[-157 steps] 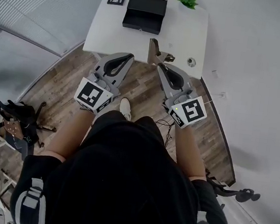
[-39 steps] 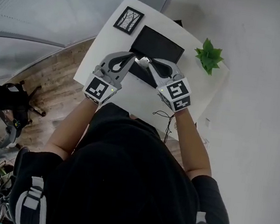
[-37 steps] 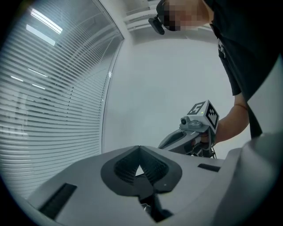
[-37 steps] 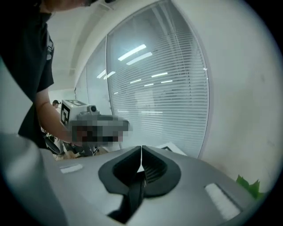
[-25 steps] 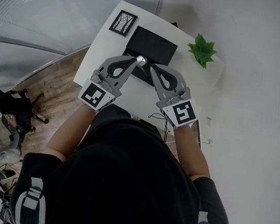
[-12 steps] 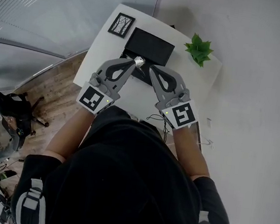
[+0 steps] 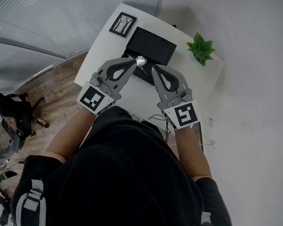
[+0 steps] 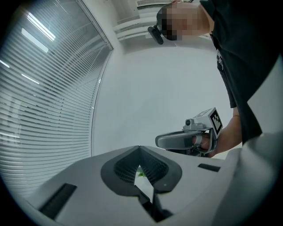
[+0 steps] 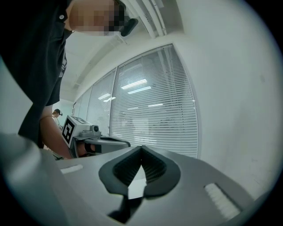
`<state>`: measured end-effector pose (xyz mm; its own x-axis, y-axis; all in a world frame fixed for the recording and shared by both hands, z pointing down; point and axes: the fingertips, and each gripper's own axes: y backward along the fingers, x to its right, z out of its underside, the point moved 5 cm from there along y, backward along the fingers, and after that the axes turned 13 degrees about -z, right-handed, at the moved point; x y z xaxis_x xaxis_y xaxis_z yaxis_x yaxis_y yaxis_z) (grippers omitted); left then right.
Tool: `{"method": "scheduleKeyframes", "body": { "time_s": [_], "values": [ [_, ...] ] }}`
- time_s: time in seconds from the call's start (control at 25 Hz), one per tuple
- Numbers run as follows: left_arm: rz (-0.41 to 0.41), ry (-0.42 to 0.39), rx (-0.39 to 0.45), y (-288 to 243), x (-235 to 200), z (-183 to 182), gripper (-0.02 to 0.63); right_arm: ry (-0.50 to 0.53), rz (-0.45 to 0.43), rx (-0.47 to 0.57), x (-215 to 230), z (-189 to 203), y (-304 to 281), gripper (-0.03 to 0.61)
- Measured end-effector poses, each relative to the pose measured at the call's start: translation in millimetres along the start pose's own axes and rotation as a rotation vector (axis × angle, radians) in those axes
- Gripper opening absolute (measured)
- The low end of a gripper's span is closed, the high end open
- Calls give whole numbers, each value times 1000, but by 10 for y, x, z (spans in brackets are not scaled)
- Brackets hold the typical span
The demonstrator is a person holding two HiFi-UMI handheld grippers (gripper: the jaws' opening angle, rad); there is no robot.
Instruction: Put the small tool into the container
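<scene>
Nearest: right gripper [image 7: 154,68], idle, closed on nothing. Just at its 9 o'clock: left gripper [image 7: 136,61], pinched tight on the small tool [image 7: 140,60], a silvery bit poking from the tip. Beyond, at the tool's 1 o'clock: black container [image 7: 151,46] on the white table [image 7: 104,43]. Best to carry the tip forward over the opening, lower it, then part the jaws slowly. Hold the right gripper aside, out of the path.
</scene>
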<state>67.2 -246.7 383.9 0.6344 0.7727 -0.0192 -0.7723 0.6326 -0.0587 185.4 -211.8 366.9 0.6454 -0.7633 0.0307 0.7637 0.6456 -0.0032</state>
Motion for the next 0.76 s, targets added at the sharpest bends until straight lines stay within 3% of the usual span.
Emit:
{"method": "scheduleKeyframes", "body": {
  "time_s": [0.76],
  "values": [
    [-1,3,9,-4,-28,-23,8,6,11,-6,26,-15,-26,11]
  ]
}}
